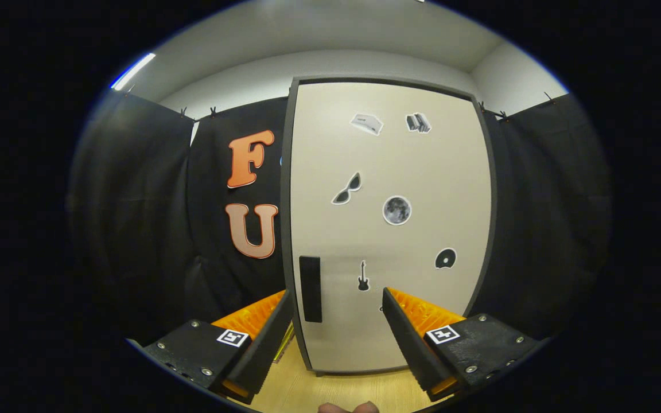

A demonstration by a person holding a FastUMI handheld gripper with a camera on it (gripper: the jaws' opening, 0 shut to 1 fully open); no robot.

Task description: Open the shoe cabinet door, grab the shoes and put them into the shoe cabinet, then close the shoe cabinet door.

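Gripper view: cabinet door [391,229] (closed) beyond open-fingered claw [336,321]

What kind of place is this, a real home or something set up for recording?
Most likely a recording booth, not a home. Black cloth hangs clipped as walls around a lone cabinet with its door shut, standing on a wooden floor. The gripper is open, just before the door.

The camera rides the tongs [339,321] low over the floor [330,390] — facing the near cabinet door [391,229] squarely, tongs spread apart.
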